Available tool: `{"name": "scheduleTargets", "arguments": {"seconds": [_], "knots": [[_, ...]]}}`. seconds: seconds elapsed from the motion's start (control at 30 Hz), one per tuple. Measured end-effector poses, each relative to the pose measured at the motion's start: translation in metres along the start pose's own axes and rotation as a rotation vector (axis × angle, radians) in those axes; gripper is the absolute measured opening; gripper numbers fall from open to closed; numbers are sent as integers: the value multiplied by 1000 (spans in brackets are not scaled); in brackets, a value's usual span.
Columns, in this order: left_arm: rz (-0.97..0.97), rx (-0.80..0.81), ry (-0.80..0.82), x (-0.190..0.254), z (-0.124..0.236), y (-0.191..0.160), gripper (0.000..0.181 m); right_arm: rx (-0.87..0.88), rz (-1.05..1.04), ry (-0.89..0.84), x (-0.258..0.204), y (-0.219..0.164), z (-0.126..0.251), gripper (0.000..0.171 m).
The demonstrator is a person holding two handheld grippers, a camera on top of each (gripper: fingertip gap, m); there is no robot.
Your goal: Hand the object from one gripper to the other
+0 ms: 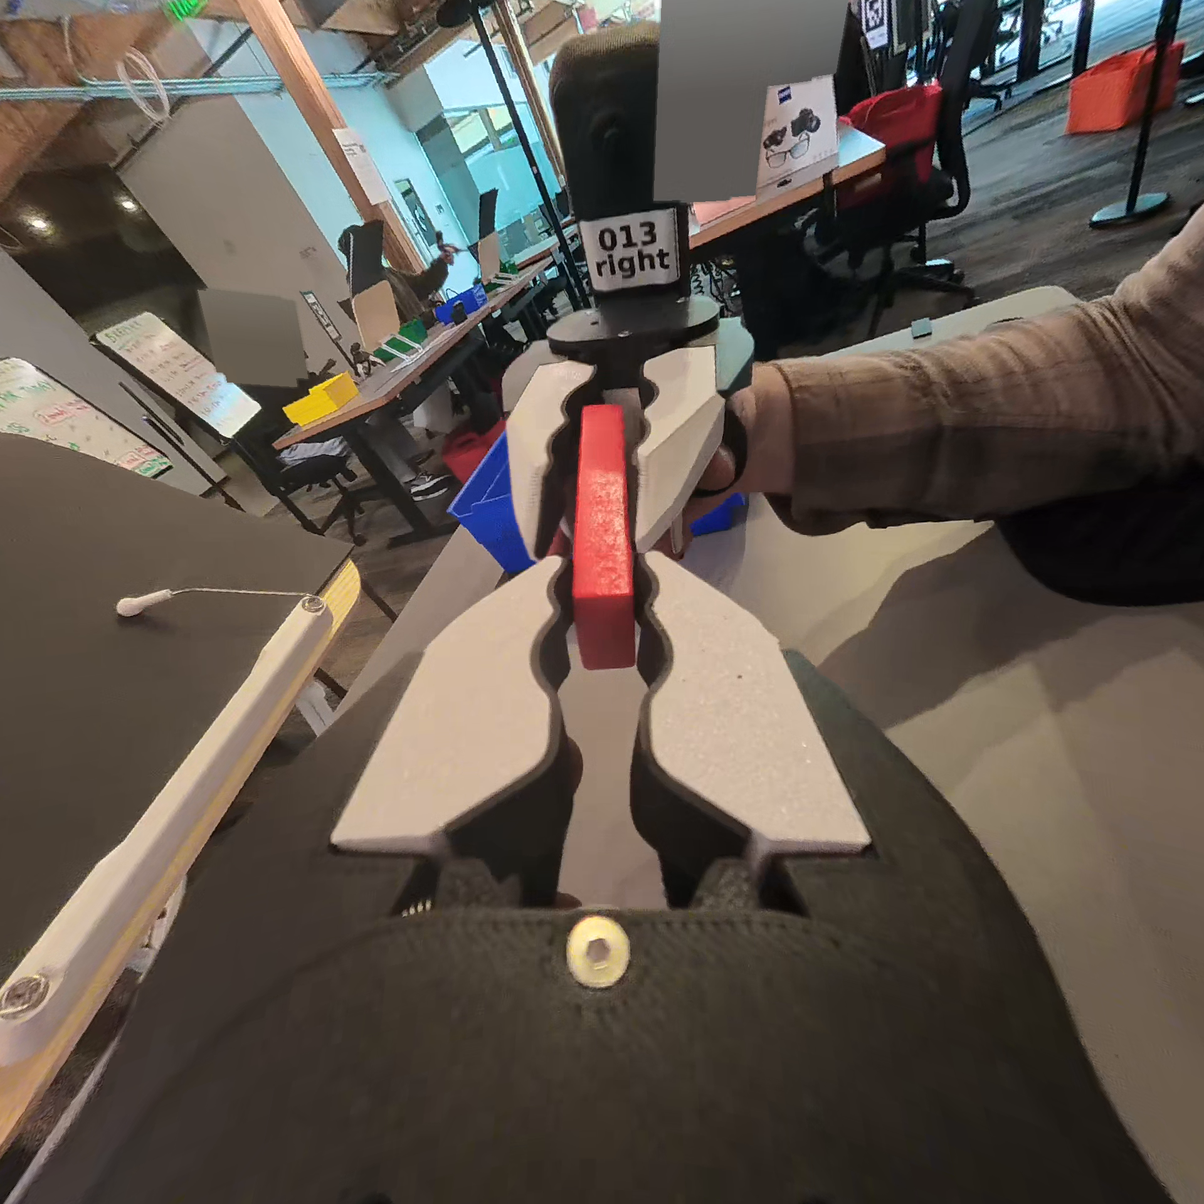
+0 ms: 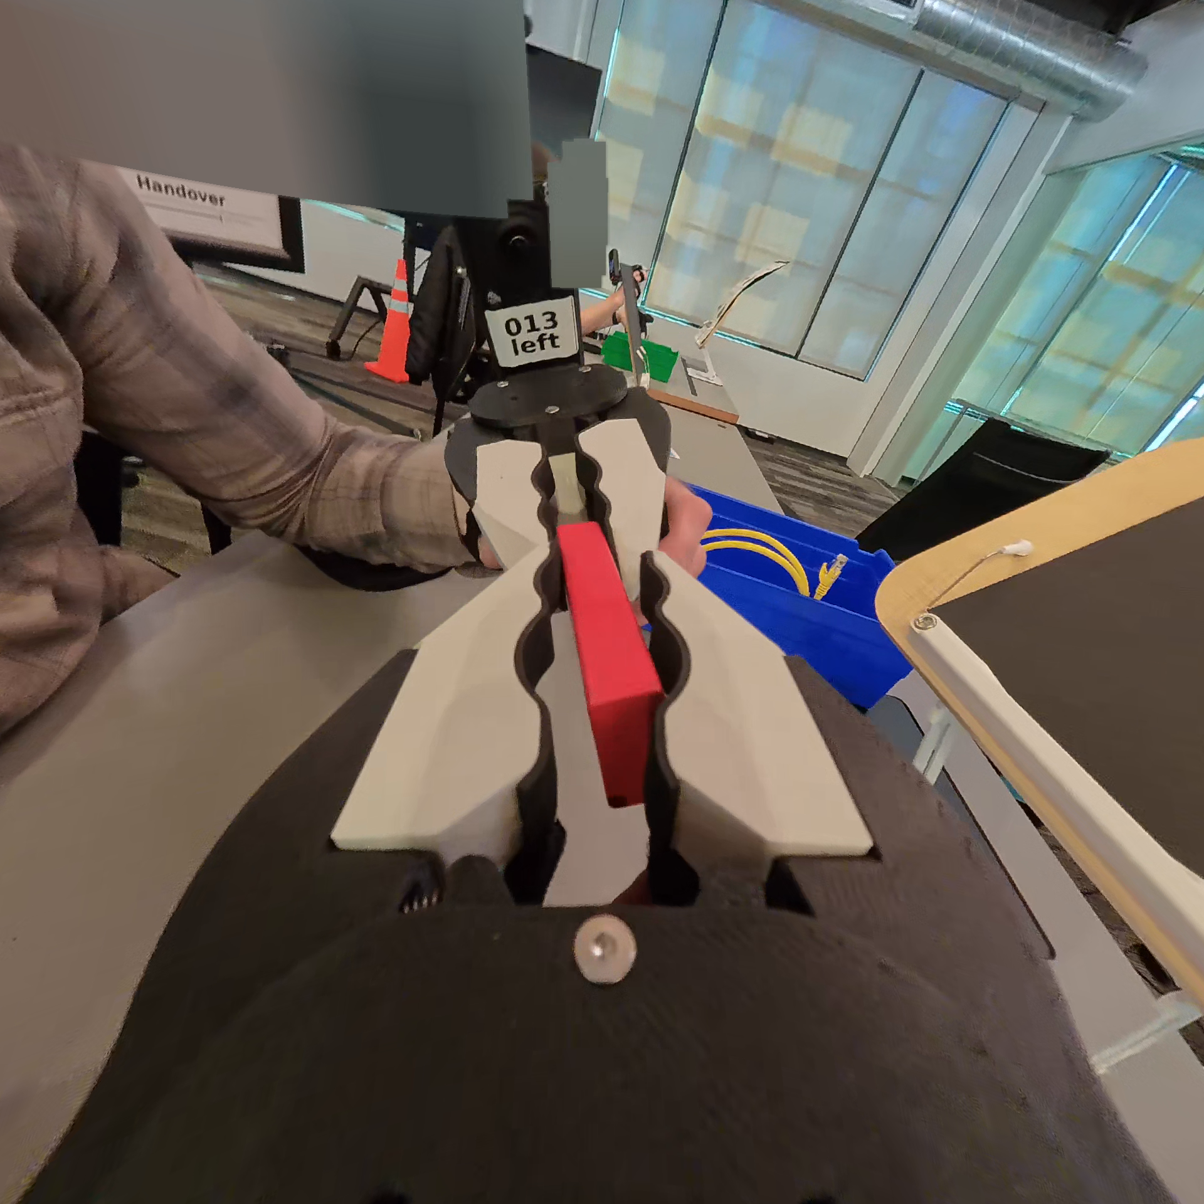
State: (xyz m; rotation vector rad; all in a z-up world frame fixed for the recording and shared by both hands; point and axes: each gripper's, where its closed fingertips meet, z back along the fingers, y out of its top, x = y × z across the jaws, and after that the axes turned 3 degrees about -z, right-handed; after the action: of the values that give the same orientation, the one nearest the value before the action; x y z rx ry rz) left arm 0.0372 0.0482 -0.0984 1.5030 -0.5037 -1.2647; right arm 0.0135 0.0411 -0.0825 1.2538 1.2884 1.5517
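- Office room with desks, chairs and tall windows; pale grey table [image 2: 195,651] underneath.
- Red block [image 1: 602,534] as landmark: long, flat, held edge-up above the table, bridging both tools.
- Left gripper [image 1: 599,580] nose-to-nose with the other, fingers set close on the block's near end; firm clamping or mere contact impossible to tell.
- Right gripper [image 2: 596,580] facing it, one finger pad touching the block's side, a gap on the other side; grip likewise uncertain.
- Blue bin [image 2: 801,606] beyond the block, holding a coiled yellow cable [image 2: 775,554].
- Black-topped board [image 1: 130,586] off to the side of the block.
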Motion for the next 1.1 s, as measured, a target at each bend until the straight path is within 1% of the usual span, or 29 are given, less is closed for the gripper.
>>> {"name": "scheduleTargets", "arguments": {"seconds": [0.1,0.2,0.3,0.4,0.47,0.57,0.67,0.73,0.8,0.87,0.9,0.97,1.1], "knots": [[-21,-25,-6,1,0,-2,16,-20,15,19,-4,-2,0,18],[6,-11,-17,2,0,0,17,-14,34,27,-6,1,0,14],[78,77,-83,7,6,12,16,25,61,47,-13,9,0,14],[207,158,-128,3,13,26,36,56,105,33,-13,18,5,14],[301,205,-139,-4,16,31,43,68,120,33,-14,21,8,14],[480,224,-220,-5,17,29,57,68,175,29,-17,23,9,14],[653,240,-292,-4,12,27,66,14,278,-9,-18,20,6,14],[749,259,-353,2,8,26,65,-54,366,-40,-18,13,3,14],[805,266,-415,10,4,26,62,-139,460,-63,-18,4,-2,14],[834,249,-430,14,-1,22,51,-200,531,-85,-17,-3,-5,14],[841,238,-429,15,-3,19,50,-210,554,-88,-18,-3,-7,14],[857,268,-412,10,-2,19,37,-212,589,-102,-19,-1,-8,14],[868,258,-423,10,-1,17,39,-242,647,-125,-17,-3,-9,14]]}}
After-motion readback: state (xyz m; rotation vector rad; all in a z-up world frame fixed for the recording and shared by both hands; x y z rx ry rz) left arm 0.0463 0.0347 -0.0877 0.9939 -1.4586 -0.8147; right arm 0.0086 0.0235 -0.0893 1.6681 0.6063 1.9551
